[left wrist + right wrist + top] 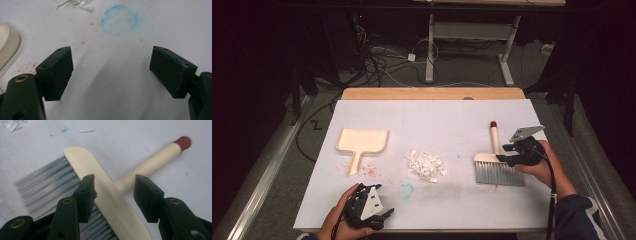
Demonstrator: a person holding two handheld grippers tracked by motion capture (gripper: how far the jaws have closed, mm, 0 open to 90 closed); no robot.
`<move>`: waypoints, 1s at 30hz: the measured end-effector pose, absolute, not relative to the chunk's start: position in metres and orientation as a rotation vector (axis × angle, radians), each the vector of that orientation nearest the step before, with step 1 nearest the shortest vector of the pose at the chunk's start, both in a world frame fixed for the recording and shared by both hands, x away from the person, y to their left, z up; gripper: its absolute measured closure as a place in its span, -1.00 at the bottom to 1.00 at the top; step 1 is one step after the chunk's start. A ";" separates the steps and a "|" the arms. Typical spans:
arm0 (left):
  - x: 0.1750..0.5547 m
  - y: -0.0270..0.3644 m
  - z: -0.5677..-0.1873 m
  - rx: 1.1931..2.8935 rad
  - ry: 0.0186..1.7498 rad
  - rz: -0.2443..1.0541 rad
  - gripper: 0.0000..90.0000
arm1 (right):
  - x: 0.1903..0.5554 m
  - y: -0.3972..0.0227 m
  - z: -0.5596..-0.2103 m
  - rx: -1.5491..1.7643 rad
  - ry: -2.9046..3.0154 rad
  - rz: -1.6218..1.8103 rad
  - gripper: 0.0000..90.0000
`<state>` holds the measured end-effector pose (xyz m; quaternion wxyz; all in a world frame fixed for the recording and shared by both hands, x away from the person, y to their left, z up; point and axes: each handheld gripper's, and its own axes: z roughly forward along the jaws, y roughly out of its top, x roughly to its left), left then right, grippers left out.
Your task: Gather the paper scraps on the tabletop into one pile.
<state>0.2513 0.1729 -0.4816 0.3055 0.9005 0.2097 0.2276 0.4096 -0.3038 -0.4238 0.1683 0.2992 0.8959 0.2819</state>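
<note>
A person sits at a white-covered table (432,115) holding a two-jaw gripper in each hand. The right gripper (113,191) hovers over a hand brush (498,165) lying flat on the right side of the table, its jaws partly spread and straddling the cream head of the brush where the handle joins; the pads do not yet press on it. The left gripper (111,72) rests near the front edge with its jaws spread wide and nothing between them. The brush's long axis runs away from the person: its red-tipped handle points toward the far edge, its grey bristles toward the near edge. To its left lies a small pile of white paper scraps (426,165), and farther left a cream dustpan (361,142) (its handle points back toward the person). To grip well, the right jaws should probably shift onto the round handle just beyond the head, closing squarely across it so the brush does not twist.
</note>
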 end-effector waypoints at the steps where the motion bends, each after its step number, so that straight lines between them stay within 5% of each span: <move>1: 0.251 0.173 -0.482 2.383 0.556 0.602 -0.60 | 0.409 -0.303 -0.424 0.848 2.537 0.815 0.16; 17: 0.250 0.175 -0.478 2.362 0.562 0.635 -0.60 | 0.384 -0.292 -0.402 0.933 2.140 0.985 -0.36; 30: 0.250 0.178 -0.476 2.341 0.586 0.657 -0.60 | 0.342 -0.284 -0.386 0.871 1.942 1.025 -0.45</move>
